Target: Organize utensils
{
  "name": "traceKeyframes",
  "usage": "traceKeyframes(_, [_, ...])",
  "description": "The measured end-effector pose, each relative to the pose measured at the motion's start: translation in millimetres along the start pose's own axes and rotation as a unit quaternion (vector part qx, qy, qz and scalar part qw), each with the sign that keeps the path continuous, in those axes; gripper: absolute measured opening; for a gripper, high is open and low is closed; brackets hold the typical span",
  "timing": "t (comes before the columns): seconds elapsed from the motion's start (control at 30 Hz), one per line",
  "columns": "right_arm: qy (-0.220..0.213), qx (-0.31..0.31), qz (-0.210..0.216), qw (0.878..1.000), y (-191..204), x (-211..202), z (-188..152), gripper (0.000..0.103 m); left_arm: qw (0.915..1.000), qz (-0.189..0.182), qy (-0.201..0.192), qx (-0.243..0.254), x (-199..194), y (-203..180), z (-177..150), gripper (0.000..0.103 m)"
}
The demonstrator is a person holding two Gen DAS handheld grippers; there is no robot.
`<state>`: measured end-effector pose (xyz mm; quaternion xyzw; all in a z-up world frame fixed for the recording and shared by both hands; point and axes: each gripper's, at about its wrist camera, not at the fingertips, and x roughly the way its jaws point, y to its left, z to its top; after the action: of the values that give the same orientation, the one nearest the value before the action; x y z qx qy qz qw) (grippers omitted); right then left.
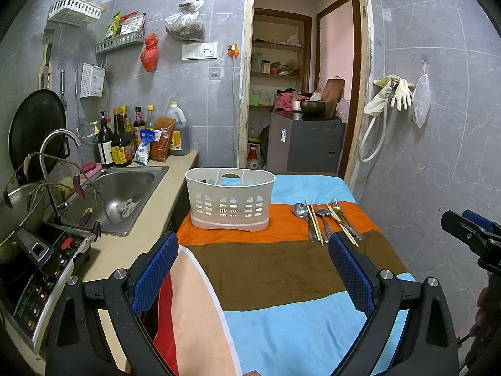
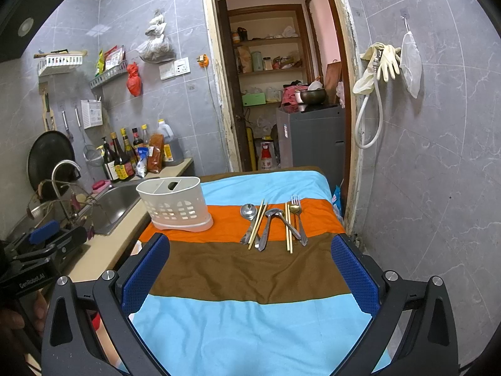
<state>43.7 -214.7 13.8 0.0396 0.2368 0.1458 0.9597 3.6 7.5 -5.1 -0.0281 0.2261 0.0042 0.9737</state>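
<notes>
A white plastic utensil basket (image 1: 229,199) with inner dividers stands on the orange stripe of the striped cloth (image 1: 281,269); it also shows in the right wrist view (image 2: 175,202). To its right lie spoons (image 2: 249,213), chopsticks (image 2: 257,224) and a fork (image 2: 297,216) in a loose row; the same pile shows in the left wrist view (image 1: 325,221). My left gripper (image 1: 252,269) is open and empty, hovering over the near part of the cloth. My right gripper (image 2: 249,277) is open and empty, short of the utensils.
A steel sink (image 1: 125,194) with a tap, an induction cooker (image 1: 40,275) and sauce bottles (image 1: 125,138) sit on the counter at left. A tiled wall (image 2: 422,172) stands right of the table. An open doorway (image 2: 281,94) lies behind.
</notes>
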Motion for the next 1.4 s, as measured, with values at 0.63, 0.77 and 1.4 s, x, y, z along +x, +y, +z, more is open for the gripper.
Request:
traceKeyframes(0.63, [-0.001,0.0,0.0,1.0,0,0,0,0.103,1.0,0.002,0.001,0.0,0,-2,0,0.094])
traceKeyframes(0.77, [-0.001,0.001,0.0,1.0,0,1,0,0.103,1.0,0.001,0.002,-0.001,0,-2,0,0.094])
traceKeyframes(1.4, [0.0,0.007,-0.022,1.0,4,5,0,0.103,0.9999,0.013,0.002,0.001,9,2,8,0.094])
